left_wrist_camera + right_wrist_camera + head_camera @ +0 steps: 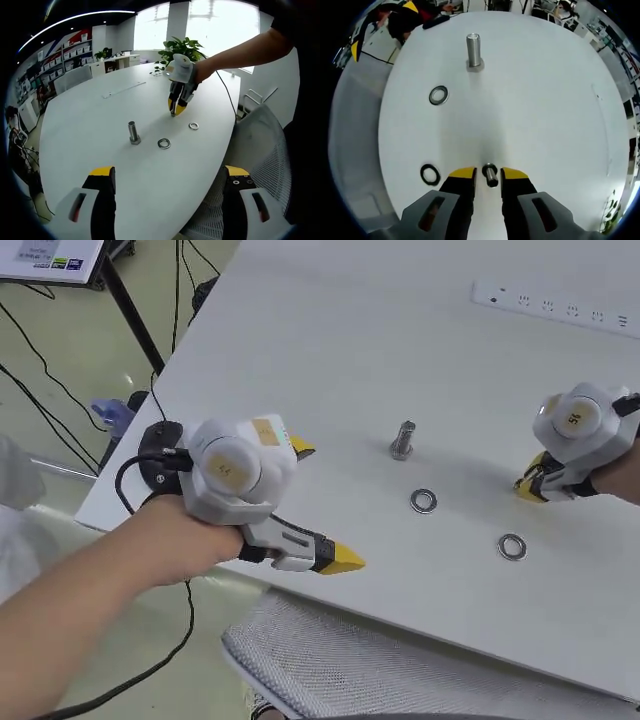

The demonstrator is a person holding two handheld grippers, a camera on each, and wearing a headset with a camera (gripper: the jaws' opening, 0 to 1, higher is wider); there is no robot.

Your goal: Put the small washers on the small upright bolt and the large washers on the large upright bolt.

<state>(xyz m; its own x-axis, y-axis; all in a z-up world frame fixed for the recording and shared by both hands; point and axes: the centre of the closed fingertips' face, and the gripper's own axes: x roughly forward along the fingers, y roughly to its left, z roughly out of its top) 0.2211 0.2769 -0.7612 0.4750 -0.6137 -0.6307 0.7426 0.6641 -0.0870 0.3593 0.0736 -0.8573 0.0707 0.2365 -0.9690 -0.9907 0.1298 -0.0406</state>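
Now small bolt (490,175) between right gripper (488,173) jaws.

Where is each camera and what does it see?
Head view: on the person's head, looking down at the white table; left gripper, right gripper and a forearm show.
Left gripper view: rides the left gripper, facing the large grey upright bolt; its open jaws show.
Right gripper view: rides the right gripper, above the small grey bolt between its jaws.
All share two silver ring washers.
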